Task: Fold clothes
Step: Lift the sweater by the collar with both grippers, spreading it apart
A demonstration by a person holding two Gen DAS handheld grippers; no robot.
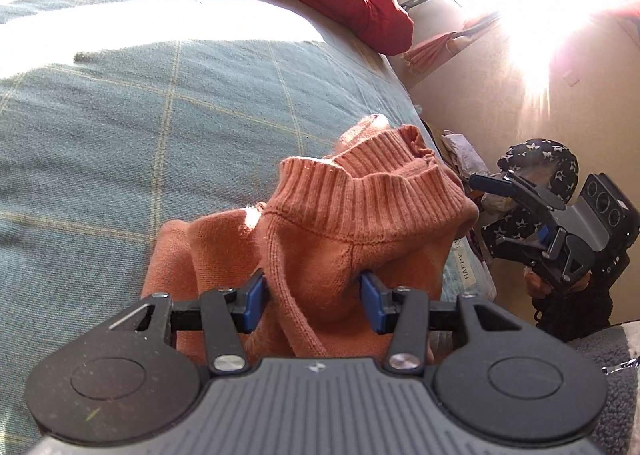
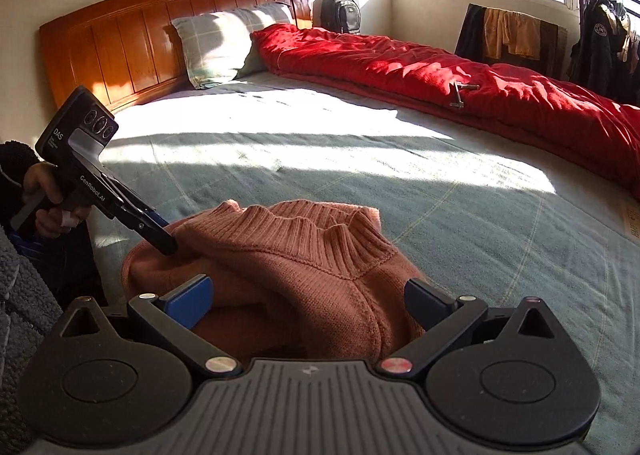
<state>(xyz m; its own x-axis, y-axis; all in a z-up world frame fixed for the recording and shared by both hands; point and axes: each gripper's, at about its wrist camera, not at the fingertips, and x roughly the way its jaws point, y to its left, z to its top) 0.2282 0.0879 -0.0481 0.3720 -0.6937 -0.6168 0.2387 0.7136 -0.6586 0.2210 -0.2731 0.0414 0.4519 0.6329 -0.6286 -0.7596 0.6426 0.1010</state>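
Wide bare stretch of bed (image 2: 320,159) beyond the sweater (image 2: 288,255), open right up to the pillow (image 2: 216,43) and headboard (image 2: 120,43). Blocked along the bed's far edge by a long red quilt (image 2: 440,79), small metal tool (image 2: 460,91) lying on it. Little room at the sweater's near side: left tongs (image 1: 314,301) clamped on the knit, right tongs (image 2: 308,301) spread around a fold. Off the bed's side, cluttered: star-print fabric (image 1: 536,159), drying rack (image 2: 516,35).

Salmon-orange ribbed knit sweater (image 2: 280,255) on a grey-green sheet (image 2: 460,215) crossed by pale yellow checks — red quilt (image 2: 440,75), orange-brown wooden headboard (image 2: 140,35), blue gripper pads (image 1: 256,305).
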